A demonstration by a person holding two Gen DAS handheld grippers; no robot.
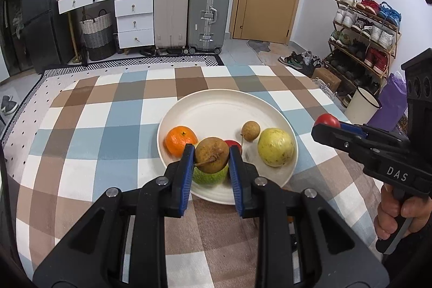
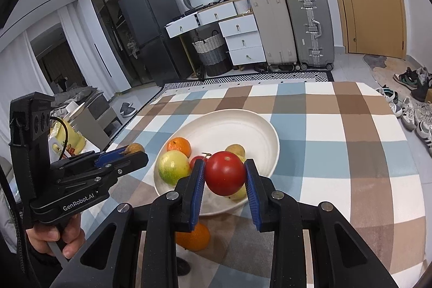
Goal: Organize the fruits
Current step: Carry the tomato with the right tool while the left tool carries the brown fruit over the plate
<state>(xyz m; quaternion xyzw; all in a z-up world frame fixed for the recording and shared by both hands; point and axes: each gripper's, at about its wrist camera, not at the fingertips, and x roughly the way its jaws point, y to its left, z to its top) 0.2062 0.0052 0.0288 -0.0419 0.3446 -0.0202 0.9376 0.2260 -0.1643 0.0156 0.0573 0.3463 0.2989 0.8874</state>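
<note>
My left tongs (image 1: 212, 157) are clamped on a brown pear (image 1: 212, 154), its stem toward my camera, the blue pads pressing its flanks so the round body cannot roll out. My right tongs (image 2: 225, 174) are clamped the same way on a red tomato (image 2: 225, 173), gripped across its widest part. Both fruits hang above the near edge of the white plate (image 1: 216, 109), which sits on the checked cloth of the counter (image 1: 81, 126), so I judge each is being carried clear of the rest. On the plate lie an orange (image 1: 181, 143), a yellow-green fruit (image 1: 275, 147), a small brown round fruit (image 1: 250, 130), a second small red one (image 1: 234, 144) partly hidden behind the pear, and a green fruit (image 1: 210, 176) below it. Another orange (image 2: 193, 236) rests on the cloth off the plate, under my right tongs. The far half of the plate is bare, which I take to be room left for sorting.
</note>
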